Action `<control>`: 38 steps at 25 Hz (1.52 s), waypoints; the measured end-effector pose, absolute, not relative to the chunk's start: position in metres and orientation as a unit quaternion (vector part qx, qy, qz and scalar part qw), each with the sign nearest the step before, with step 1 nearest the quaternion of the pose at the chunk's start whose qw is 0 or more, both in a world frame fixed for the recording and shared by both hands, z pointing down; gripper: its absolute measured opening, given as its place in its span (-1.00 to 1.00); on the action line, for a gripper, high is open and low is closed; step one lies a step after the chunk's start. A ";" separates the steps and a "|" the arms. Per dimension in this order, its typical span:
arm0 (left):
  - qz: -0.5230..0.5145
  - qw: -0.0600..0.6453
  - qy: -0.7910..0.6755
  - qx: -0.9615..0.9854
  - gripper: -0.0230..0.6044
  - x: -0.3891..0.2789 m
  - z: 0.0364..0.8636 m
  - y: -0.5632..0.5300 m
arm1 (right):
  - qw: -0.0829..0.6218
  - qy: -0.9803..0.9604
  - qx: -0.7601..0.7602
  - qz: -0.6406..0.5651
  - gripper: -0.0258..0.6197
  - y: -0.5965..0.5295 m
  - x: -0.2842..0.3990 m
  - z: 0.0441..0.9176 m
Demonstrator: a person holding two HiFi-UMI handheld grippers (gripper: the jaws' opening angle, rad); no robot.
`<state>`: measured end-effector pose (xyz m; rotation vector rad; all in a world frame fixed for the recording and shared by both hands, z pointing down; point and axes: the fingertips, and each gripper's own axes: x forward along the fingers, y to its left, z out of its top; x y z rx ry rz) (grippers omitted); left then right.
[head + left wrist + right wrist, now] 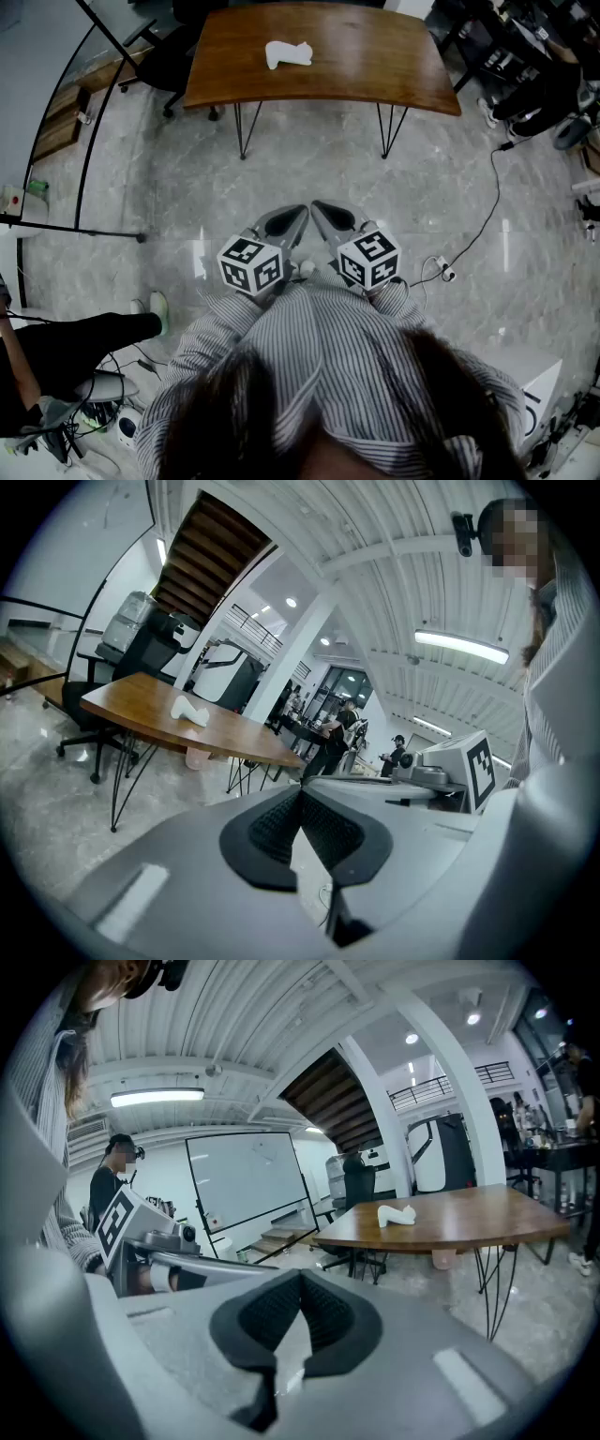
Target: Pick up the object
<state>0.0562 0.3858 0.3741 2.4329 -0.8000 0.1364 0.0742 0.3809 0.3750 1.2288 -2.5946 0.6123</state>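
Note:
A white curved object (287, 54) lies on the brown wooden table (375, 66), far ahead of me; it also shows small in the left gripper view as the white object (188, 710) and in the right gripper view as the white object (396, 1214). I hold both grippers close to my chest, well short of the table. My left gripper (298, 217) is shut with nothing in it, its pads (281, 822) meeting at the tips. My right gripper (317, 211) is shut and empty too, pads (323, 1314) touching.
Marble floor lies between me and the table. A black office chair (159, 61) stands at the table's left end. A cable with a plug (445, 272) trails on the floor at right. A person's dark leg (75, 342) is at lower left. A whiteboard (246, 1185) stands behind.

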 end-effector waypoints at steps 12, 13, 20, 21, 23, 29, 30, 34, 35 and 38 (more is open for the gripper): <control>0.063 0.273 -0.298 0.913 -0.92 0.050 0.378 0.392 | 0.116 -0.875 0.425 0.202 -0.92 0.392 0.072 0.377; 0.061 0.273 -0.297 0.913 -0.92 0.050 0.378 0.393 | 0.115 -0.875 0.424 0.202 -0.92 0.393 0.071 0.377; 0.047 0.290 -0.291 0.911 -0.92 0.055 0.379 0.390 | 0.079 -0.870 0.437 0.215 -0.92 0.388 0.081 0.374; 0.047 0.293 -0.287 0.911 -0.92 0.057 0.379 0.389 | 0.077 -0.870 0.438 0.215 -0.92 0.386 0.084 0.374; 0.049 0.294 -0.280 0.913 -0.92 0.064 0.379 0.387 | 0.075 -0.870 0.437 0.217 -0.92 0.382 0.088 0.374; 0.069 0.278 -0.261 0.922 -0.92 0.086 0.390 0.383 | 0.083 -0.860 0.447 0.232 -0.92 0.369 0.106 0.392; 0.069 0.277 -0.261 0.922 -0.92 0.087 0.391 0.379 | 0.082 -0.859 0.448 0.234 -0.92 0.364 0.110 0.394; 0.063 0.299 -0.270 0.913 -0.92 0.089 0.400 0.356 | 0.075 -0.853 0.456 0.244 -0.92 0.341 0.122 0.399; 0.062 0.303 -0.270 0.912 -0.92 0.090 0.402 0.347 | 0.076 -0.852 0.457 0.245 -0.92 0.334 0.124 0.400; 0.061 0.306 -0.268 0.911 -0.92 0.094 0.407 0.318 | 0.083 -0.846 0.458 0.258 -0.92 0.311 0.130 0.412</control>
